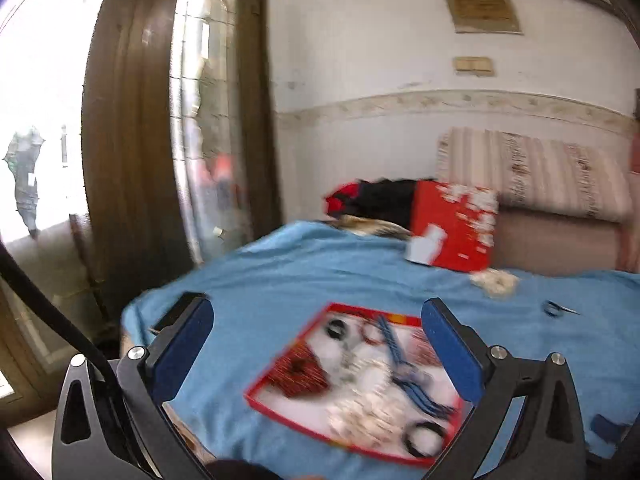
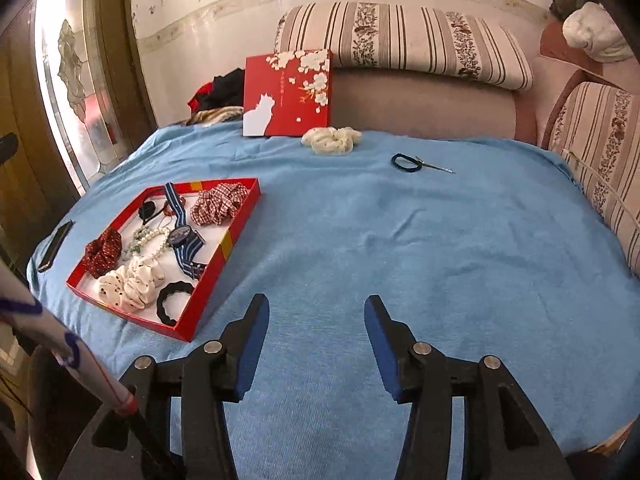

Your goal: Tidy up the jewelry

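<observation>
A shallow red tray [image 2: 234,227] lies on the blue cloth at the left, holding scrunchies, a pearl bracelet, a striped-strap watch [image 2: 182,236] and black hair ties. The left wrist view shows it blurred [image 1: 264,400]. A white scrunchie [image 2: 331,140] and a dark blue hair tie [image 2: 405,162] with a thin metal pin [image 2: 438,167] lie loose on the cloth farther back. My left gripper [image 1: 316,344] is open and empty above the tray. My right gripper [image 2: 317,320] is open and empty over bare cloth, right of the tray.
The red box lid [image 2: 287,94] with white blossoms leans against the sofa back. A black phone [image 2: 56,245] lies at the cloth's left edge. Striped cushions [image 2: 404,42] line the back and right. A wooden door with glass [image 1: 132,120] stands at left.
</observation>
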The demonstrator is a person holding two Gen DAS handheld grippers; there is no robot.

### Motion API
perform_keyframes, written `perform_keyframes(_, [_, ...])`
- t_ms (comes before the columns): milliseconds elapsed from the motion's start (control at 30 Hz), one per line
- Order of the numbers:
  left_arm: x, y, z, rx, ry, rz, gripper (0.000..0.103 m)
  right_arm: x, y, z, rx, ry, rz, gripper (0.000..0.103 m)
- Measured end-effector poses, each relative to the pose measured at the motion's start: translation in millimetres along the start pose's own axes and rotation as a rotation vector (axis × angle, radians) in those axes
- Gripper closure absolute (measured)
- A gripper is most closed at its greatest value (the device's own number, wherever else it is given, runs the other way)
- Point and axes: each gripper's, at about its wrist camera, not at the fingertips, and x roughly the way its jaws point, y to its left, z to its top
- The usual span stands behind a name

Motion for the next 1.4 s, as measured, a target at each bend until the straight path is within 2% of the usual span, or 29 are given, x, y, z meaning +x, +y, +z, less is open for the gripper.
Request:
perform_keyframes(67, [-7, -10, -7, 0.003, 0.044, -0.065, 0.0, -3, -3, -2, 0.006, -0.006, 0.002, 0.049])
perform_keyframes(133, [-7, -20, -19, 0.027, 0.102, -0.101, 0.0, -5, -7, -4, 0.009, -0.01, -0.009, 0.048])
perform_keyframes(300, [-2, -50, -47, 0.132, 0.21, -0.099, 0.0, -7, -20, -11, 0.022, -0.006, -0.055, 0.046])
perform_keyframes(400, [2, -60, -55, 0.115, 0.29, -0.139, 0.0, -6, -27, -17, 0.032, 0.004, -0.071, 0.046])
perform_keyframes(600, [-2, -76, -63, 0.123, 0.379, -0.185, 0.0, -5, -37, -17, 0.043, 0.009, -0.107, 0.046])
perform_keyframes(700, [-3, -76, -61, 0.092, 0.426, -0.206, 0.0, -5, -39, -15, 0.045, 0.012, -0.121, 0.046])
perform_keyframes(867, [1, -71, -43, 0.02, 0.449, -0.251, 0.0, -5, -40, -12, 0.04, 0.018, -0.134, 0.045])
perform_keyframes(1033, [6, -71, -30, -0.003, 0.445, -0.277, 0.0, -8, -37, -6, 0.025, 0.014, -0.165, 0.044])
perform_keyframes(1200, [13, -64, -42, 0.013, 0.452, -0.272, 0.0, -5, -34, -1, -0.006, 0.029, -0.218, 0.042])
perform_keyframes(1333, [21, -63, -62, 0.063, 0.447, -0.226, 0.0, 3, -24, -1, -0.043, 0.067, -0.221, 0.042])
perform_keyframes(1400, [27, -62, -69, 0.072, 0.469, -0.223, 0.0, 7, -17, -2, -0.075, 0.082, -0.22, 0.042])
